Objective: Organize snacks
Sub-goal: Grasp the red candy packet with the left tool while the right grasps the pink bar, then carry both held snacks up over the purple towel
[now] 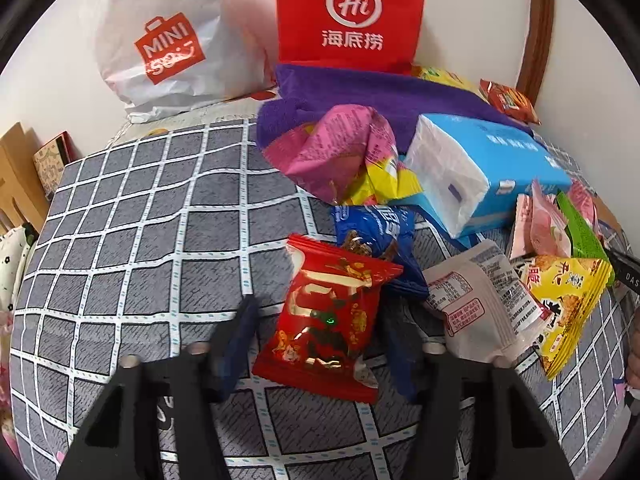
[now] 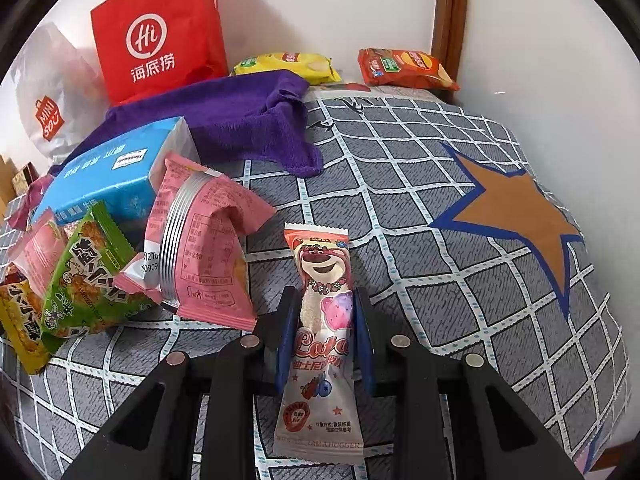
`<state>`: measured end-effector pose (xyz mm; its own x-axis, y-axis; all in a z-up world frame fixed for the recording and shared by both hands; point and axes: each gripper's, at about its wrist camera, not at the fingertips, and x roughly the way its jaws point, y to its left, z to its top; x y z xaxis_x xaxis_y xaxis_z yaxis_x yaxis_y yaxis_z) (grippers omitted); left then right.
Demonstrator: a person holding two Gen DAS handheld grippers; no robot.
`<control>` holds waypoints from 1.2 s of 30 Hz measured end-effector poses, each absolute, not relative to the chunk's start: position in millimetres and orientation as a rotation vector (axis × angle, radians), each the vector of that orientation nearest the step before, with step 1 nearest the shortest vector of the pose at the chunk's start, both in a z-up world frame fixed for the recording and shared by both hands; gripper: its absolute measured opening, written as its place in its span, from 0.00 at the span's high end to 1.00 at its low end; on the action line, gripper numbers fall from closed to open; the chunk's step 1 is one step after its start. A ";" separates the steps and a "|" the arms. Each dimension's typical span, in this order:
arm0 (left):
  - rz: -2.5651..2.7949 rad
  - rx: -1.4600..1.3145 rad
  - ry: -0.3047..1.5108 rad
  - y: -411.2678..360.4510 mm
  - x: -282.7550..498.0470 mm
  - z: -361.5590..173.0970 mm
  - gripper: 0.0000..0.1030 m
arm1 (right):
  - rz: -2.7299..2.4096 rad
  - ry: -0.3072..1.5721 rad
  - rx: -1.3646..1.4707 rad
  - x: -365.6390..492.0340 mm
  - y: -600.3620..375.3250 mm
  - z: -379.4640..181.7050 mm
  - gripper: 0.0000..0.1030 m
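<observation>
The left gripper (image 1: 320,344) points down at the bed, its fingers closed on a red snack pack (image 1: 326,320). No earlier view shows how they got there. The right gripper (image 2: 325,334) also tilts down and squeezes a long bear snack (image 2: 322,320). Beside each lies a snack pile (image 2: 80,264). The checked blanket (image 2: 460,280) is bare to the right, up to the wall.

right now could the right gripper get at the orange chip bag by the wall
Probably not yet. The right gripper has its jaws shut on the bear snack bar, so it is occupied. The way itself looks free: only bare checked bedspread lies between it and the orange chip bag.
</observation>
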<state>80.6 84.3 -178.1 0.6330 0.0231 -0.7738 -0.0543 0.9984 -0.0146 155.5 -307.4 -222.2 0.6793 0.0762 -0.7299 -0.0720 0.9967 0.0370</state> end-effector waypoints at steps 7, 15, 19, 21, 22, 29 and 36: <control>0.002 -0.154 0.905 99.7 72.4 -166.5 0.64 | 0.090 0.817 0.011 151.5 -305.1 -214.7 0.81; -0.044 -0.138 0.862 88.8 61.4 -128.8 0.64 | 0.139 0.744 -0.003 130.9 -292.9 -175.3 0.81; -0.112 -0.143 0.856 71.0 65.7 -111.8 0.64 | 0.195 0.696 -0.018 122.0 -279.0 -153.5 0.81; -0.141 -0.141 0.848 60.7 71.2 -105.1 0.64 | 0.234 0.677 -0.009 119.5 -270.2 -143.8 0.81; -0.154 -0.138 0.845 54.8 75.3 -101.2 0.64 | 0.248 0.674 -0.006 120.2 -266.7 -140.4 0.81; -0.198 -0.112 0.821 24.8 101.4 -73.1 0.64 | 0.283 0.660 -0.033 141.1 -239.7 -115.4 0.81; -0.178 -0.076 0.776 16.0 134.2 -39.6 0.64 | 0.274 0.645 -0.055 187.8 -225.7 -82.5 0.81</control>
